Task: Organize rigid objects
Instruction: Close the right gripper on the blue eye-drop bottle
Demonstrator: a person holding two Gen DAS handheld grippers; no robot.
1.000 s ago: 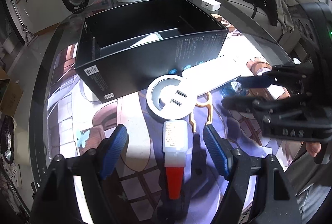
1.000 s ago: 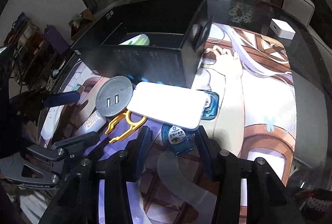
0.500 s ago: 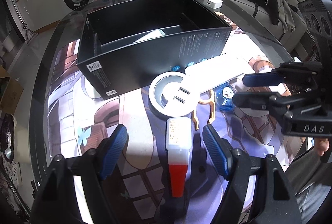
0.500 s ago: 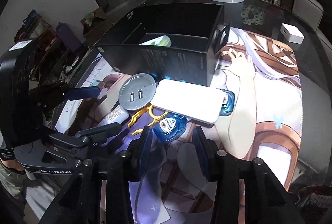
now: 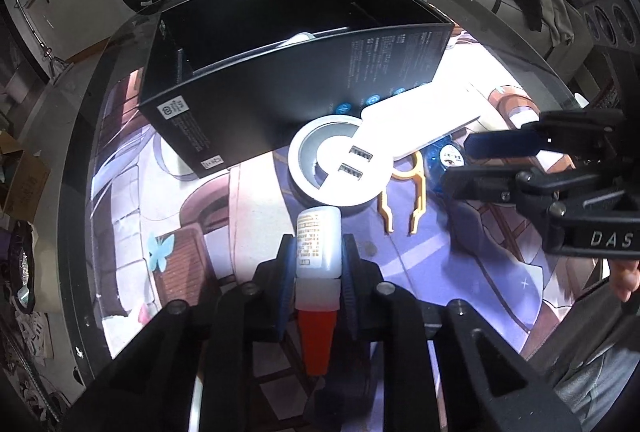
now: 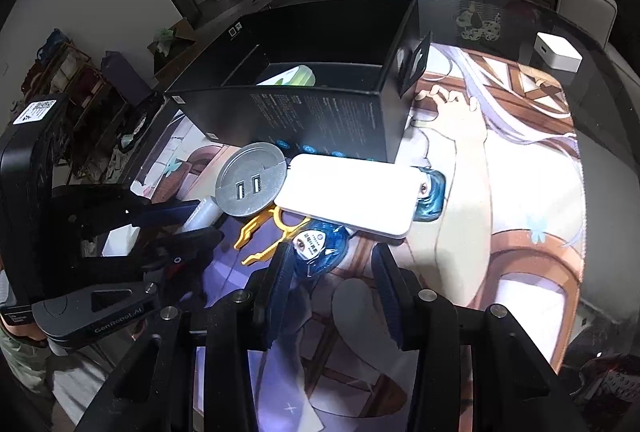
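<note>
Printed mat (image 5: 460, 264) over dark glass table (image 5: 80, 136). Left gripper (image 5: 318, 264) just clamped on white red-capped bottle (image 5: 318, 244), at six o'clock from round USB hub (image 5: 340, 168). Right gripper (image 6: 332, 272) half-open, straddling nothing, blue packet (image 6: 320, 244) just beyond at twelve o'clock, under white slab (image 6: 352, 192).

1. Both views are round and bent, with black corners. Straight lines curve near the edges.
2. Strong light hits the white flat box (image 5: 424, 120) and makes it glow too bright. It glows in the right wrist view too (image 6: 352, 194).
3. The picture mat (image 5: 460, 272) is bright in the middle of the worktop.
4. The black box (image 5: 288, 88) is dark inside.
5. The room behind is dim.
6. The middle is sharp. The edges are a bit blurry.
</note>
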